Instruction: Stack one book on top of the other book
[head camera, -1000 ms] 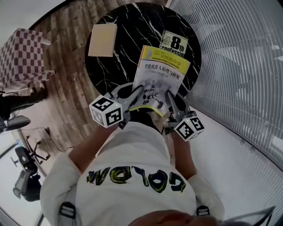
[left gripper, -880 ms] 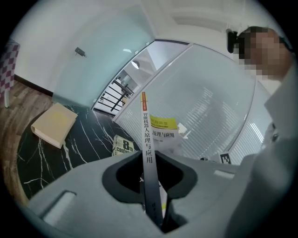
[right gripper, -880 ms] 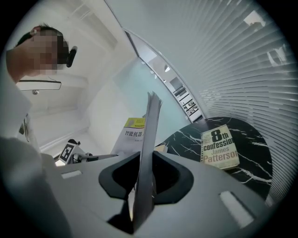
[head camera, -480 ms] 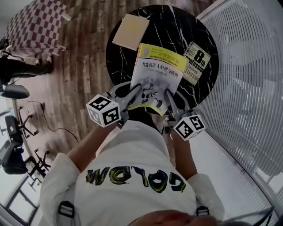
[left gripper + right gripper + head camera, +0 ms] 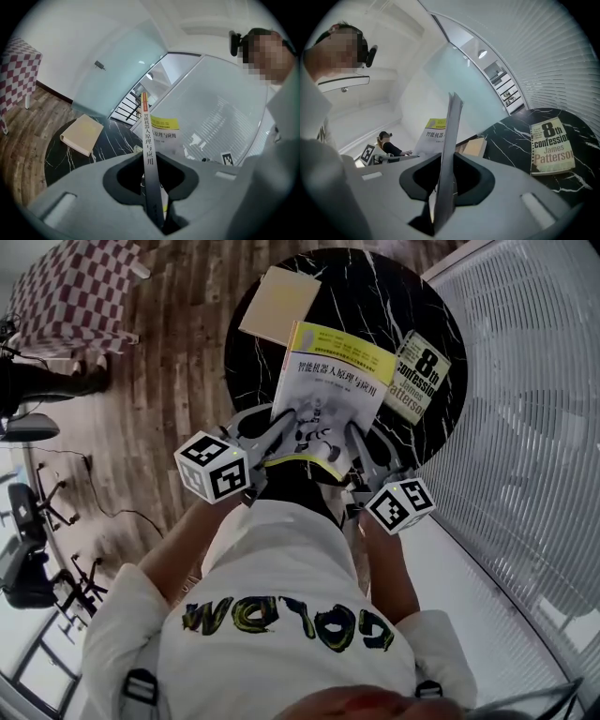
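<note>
We read "8th confession, James Patterson" on the front cover of the paperback (image 5: 552,146). The yellow-and-white book (image 5: 333,390) bears the title "智能机器人原理与应用" on both cover and spine.

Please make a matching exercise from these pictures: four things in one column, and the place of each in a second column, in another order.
1. yellow and white book
2. paperback novel
3. tan book
4. checkered stool

A. on the wooden floor
B. on the table, right side in the head view
C. held by the left gripper and the right gripper
D. on the table, far left edge

Pairs: 1-C, 2-B, 3-D, 4-A
</note>
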A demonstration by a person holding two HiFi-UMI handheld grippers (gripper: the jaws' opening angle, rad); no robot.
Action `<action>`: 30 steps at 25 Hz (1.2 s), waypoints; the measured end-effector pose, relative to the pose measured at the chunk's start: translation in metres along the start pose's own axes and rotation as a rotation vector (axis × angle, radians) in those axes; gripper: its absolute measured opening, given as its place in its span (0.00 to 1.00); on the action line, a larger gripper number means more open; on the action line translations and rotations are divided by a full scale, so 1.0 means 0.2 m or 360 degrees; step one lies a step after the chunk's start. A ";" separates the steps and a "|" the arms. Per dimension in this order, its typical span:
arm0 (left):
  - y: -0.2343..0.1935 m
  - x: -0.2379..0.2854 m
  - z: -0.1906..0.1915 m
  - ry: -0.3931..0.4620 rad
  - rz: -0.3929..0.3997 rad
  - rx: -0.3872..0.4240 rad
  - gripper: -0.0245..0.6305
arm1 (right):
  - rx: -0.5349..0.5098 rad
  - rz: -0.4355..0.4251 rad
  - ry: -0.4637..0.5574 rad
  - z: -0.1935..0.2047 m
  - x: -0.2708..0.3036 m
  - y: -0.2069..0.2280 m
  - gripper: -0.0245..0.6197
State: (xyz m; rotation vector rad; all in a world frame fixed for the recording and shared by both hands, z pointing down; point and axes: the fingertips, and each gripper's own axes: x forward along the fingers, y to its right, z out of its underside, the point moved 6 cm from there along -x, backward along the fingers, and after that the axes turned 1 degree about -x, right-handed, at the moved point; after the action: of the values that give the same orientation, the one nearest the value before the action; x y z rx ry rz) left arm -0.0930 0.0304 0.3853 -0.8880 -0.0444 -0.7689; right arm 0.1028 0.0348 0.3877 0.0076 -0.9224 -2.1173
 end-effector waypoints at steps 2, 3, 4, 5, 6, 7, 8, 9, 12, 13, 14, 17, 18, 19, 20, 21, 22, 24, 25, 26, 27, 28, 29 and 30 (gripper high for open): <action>-0.04 0.00 -0.06 -0.0002 -0.0005 0.0004 0.14 | -0.0005 0.0004 -0.0016 -0.04 0.07 -0.02 0.15; -0.06 0.00 -0.09 -0.0002 -0.0006 0.0010 0.14 | -0.0008 0.0004 -0.0018 -0.06 0.10 -0.02 0.15; -0.08 0.01 -0.11 -0.0002 -0.0007 0.0018 0.14 | -0.0009 0.0000 -0.0013 -0.06 0.12 -0.02 0.15; -0.10 0.01 -0.11 -0.0004 -0.0005 0.0027 0.14 | -0.0010 -0.0004 -0.0005 -0.06 0.14 -0.02 0.15; -0.11 0.01 -0.12 -0.0006 -0.0001 0.0038 0.14 | -0.0008 -0.0009 0.0001 -0.06 0.16 -0.01 0.15; -0.13 0.02 -0.13 -0.0010 0.0003 0.0051 0.15 | -0.0004 -0.0014 0.0004 -0.05 0.18 0.01 0.15; -0.15 0.03 -0.13 -0.0013 0.0006 0.0067 0.15 | 0.0000 -0.0020 0.0006 -0.04 0.20 0.03 0.15; -0.18 0.05 -0.14 -0.0018 0.0007 0.0086 0.15 | 0.0007 -0.0024 0.0012 -0.03 0.22 0.05 0.15; -0.28 0.11 -0.21 -0.0033 0.0001 0.0126 0.15 | 0.0033 -0.0018 0.0022 -0.05 0.34 0.09 0.15; -0.34 0.12 -0.26 -0.0038 -0.0002 0.0127 0.15 | 0.0042 -0.0011 0.0017 -0.07 0.42 0.10 0.15; -0.40 0.14 -0.31 -0.0041 -0.0005 0.0126 0.15 | 0.0047 -0.0005 0.0011 -0.09 0.50 0.11 0.15; -0.54 0.19 -0.41 -0.0044 -0.0002 0.0139 0.15 | 0.0051 0.0000 0.0011 -0.12 0.67 0.14 0.15; -0.57 0.20 -0.42 -0.0044 -0.0001 0.0148 0.15 | 0.0054 0.0001 0.0015 -0.12 0.70 0.16 0.15; -0.60 0.22 -0.43 -0.0046 -0.0001 0.0157 0.15 | 0.0058 0.0001 0.0020 -0.12 0.73 0.18 0.15; -0.62 0.23 -0.44 -0.0049 -0.0004 0.0167 0.15 | 0.0064 0.0000 0.0024 -0.12 0.76 0.20 0.15; -0.66 0.25 -0.45 -0.0053 -0.0009 0.0175 0.15 | 0.0070 -0.0001 0.0029 -0.11 0.79 0.21 0.15; -0.69 0.27 -0.47 -0.0058 -0.0015 0.0182 0.15 | 0.0075 -0.0002 0.0031 -0.11 0.83 0.23 0.15; -0.80 0.30 -0.53 -0.0065 -0.0024 0.0194 0.15 | 0.0078 -0.0004 0.0031 -0.12 0.94 0.26 0.15; -0.86 0.32 -0.57 -0.0067 -0.0027 0.0199 0.15 | 0.0077 -0.0004 0.0027 -0.13 1.02 0.27 0.15; -0.93 0.33 -0.61 -0.0071 -0.0031 0.0201 0.15 | 0.0077 -0.0002 0.0020 -0.14 1.10 0.28 0.15; -1.00 0.35 -0.65 -0.0079 -0.0036 0.0200 0.15 | 0.0080 0.0001 0.0012 -0.15 1.18 0.29 0.15; -1.04 0.36 -0.67 -0.0088 -0.0041 0.0199 0.15 | 0.0085 0.0004 0.0007 -0.15 1.23 0.31 0.15; -1.07 0.37 -0.68 -0.0098 -0.0046 0.0201 0.15 | 0.0092 0.0007 0.0005 -0.14 1.26 0.32 0.15; -1.08 0.38 -0.68 -0.0108 -0.0049 0.0209 0.15 | 0.0100 0.0010 0.0008 -0.13 1.27 0.33 0.15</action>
State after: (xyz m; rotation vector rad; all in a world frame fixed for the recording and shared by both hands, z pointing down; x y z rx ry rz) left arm -0.2080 -0.1955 0.4705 -0.7900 -0.1671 -0.7555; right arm -0.0157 -0.1809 0.4826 0.0419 -0.9846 -2.0806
